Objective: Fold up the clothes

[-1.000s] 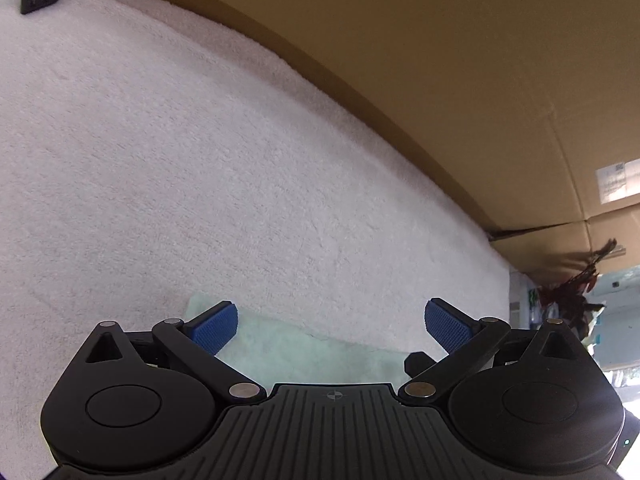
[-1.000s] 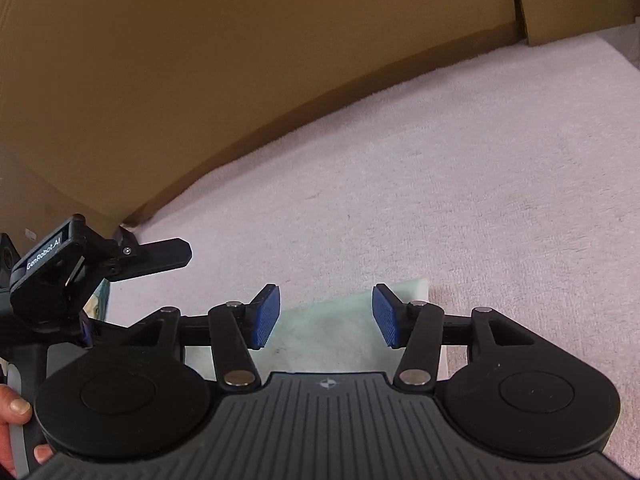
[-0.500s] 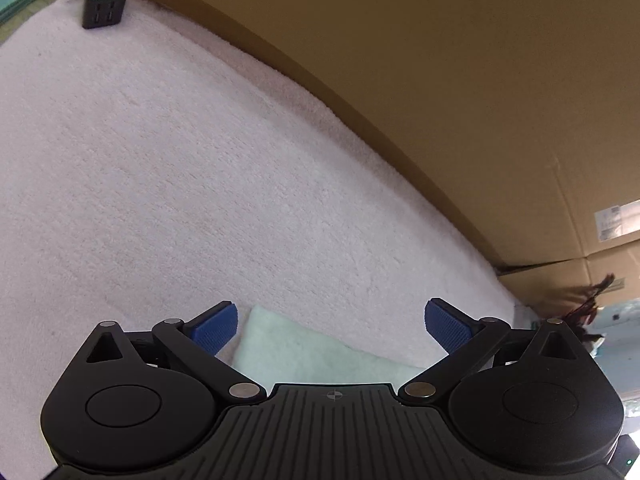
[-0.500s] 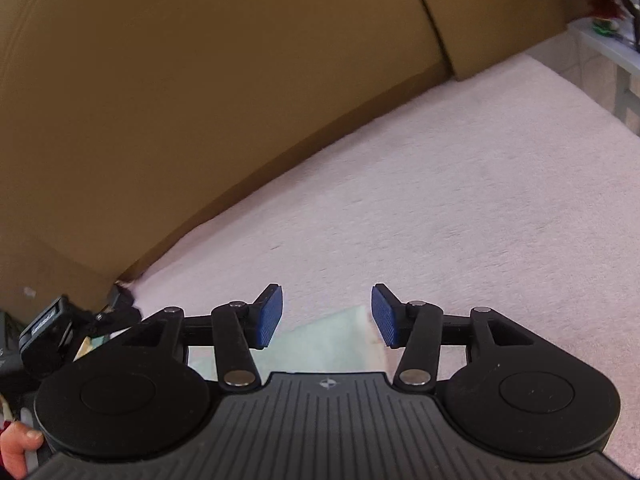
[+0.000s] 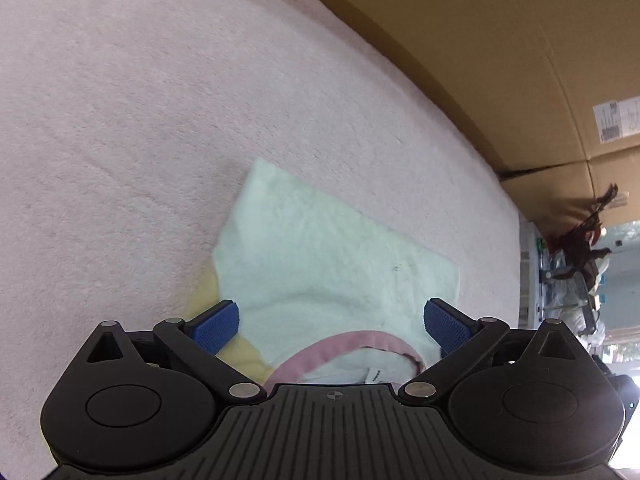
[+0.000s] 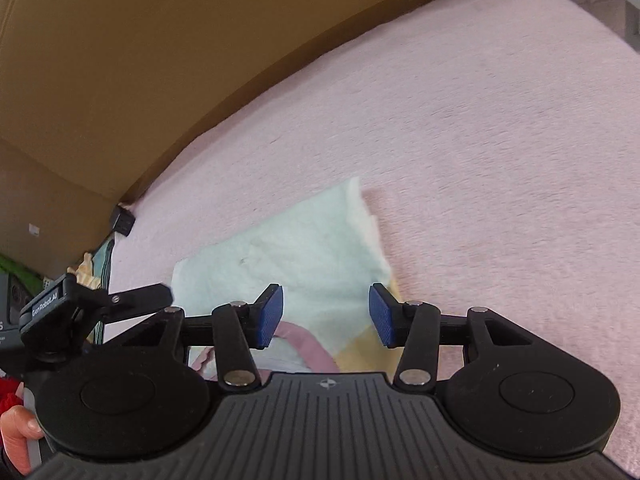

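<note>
A pink fleece blanket [image 5: 160, 120] is covering the surface. Both claws, left claw [image 5: 332, 322] and right claw [image 6: 326, 316], are hanging apart, empty, above the mint garment [image 5: 320, 252]; lower evenly, pinching matching corners.

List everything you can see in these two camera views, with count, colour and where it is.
Garment: one, pale mint with pink collar and yellow patch, flat on the blanket.
Blanket: one, pale pink, covering the surface.
Cardboard boxes: several, brown, along the far edge.
Small box: one, black, by the cardboard.
Left gripper: black, blue pads, open above the collar.
Right gripper: black, blue pads, open above the garment.
Hand: one, lower left corner of the right view.
</note>
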Motion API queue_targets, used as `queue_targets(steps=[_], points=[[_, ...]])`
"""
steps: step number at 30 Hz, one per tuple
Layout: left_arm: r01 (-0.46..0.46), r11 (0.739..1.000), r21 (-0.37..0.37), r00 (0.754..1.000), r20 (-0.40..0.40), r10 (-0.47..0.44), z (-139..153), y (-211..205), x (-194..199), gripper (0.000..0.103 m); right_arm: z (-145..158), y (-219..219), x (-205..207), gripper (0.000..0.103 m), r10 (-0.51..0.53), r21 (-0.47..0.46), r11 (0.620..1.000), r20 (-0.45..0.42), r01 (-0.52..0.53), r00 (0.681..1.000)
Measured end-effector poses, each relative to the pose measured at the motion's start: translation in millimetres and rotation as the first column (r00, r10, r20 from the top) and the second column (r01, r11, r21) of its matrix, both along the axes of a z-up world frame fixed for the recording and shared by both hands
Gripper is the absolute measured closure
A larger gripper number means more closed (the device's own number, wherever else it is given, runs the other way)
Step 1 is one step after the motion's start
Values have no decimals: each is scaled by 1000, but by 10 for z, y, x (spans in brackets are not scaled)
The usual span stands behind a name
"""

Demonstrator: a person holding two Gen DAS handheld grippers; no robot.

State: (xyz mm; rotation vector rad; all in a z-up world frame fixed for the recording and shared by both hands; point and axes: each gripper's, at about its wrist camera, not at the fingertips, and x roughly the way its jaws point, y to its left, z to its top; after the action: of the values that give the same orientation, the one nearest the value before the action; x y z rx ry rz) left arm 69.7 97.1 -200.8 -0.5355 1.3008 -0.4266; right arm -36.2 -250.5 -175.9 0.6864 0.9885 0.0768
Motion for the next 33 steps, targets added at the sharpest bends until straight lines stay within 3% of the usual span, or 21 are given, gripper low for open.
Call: queue_targets(steps=[3, 5, 6, 9, 11, 14, 15, 18, 20, 23, 27, 31, 33], points=[[-32, 998, -48, 999, 18, 33, 148, 73, -46, 0, 133, -41, -112, 44, -25, 13, 1000, 41, 24, 999], [-5, 1000, -30, 999, 49, 6, 227, -18, -86, 0, 201, 60, -109, 42, 13, 35, 999, 75, -16, 997], [18, 1000, 0, 998, 67, -18, 256, -89, -110, 0, 196, 150, -88, 42, 44, 27, 999, 70, -46, 997], [86, 978, 189, 994, 52, -98, 169, -314, -210, 0, 124, 407, -22, 41, 110, -18, 994, 24, -109, 994], [132, 951, 280, 989, 33, -147, 42, -410, -250, 0, 8, 423, -26, 41, 98, -47, 994, -38, -99, 995], [177, 907, 383, 979, 25, -201, -15, -486, -305, 0, -52, 244, -110, 43, 57, -6, 998, -39, -57, 998], [165, 905, 391, 982, 19, -187, -20, -435, -302, 0, -45, 176, -139, 43, 40, -4, 999, -43, -40, 998], [111, 910, 398, 993, -6, -119, -49, -227, -274, 0, 14, 10, -239, 40, -11, -42, 999, -51, 9, 999], [46, 928, 371, 999, -12, -44, -22, -19, -265, 0, 60, -58, -293, 40, -32, -32, 999, -36, 31, 999], [-43, 964, 264, 999, -6, 46, 82, 188, -282, 0, 140, -113, -354, 40, -50, 8, 999, 1, 50, 999], [-29, 993, 118, 999, 26, 26, 216, 26, -300, 0, 202, 111, -285, 39, 25, 35, 999, 46, -26, 999], [82, 971, 222, 994, 47, -95, 175, -444, -359, 0, 133, 375, -156, 39, 108, -45, 993, 16, -107, 994], [124, 956, 267, 992, -4, -127, -2, -582, -377, 0, 75, 396, -132, 39, 124, -56, 991, -12, -125, 992]])
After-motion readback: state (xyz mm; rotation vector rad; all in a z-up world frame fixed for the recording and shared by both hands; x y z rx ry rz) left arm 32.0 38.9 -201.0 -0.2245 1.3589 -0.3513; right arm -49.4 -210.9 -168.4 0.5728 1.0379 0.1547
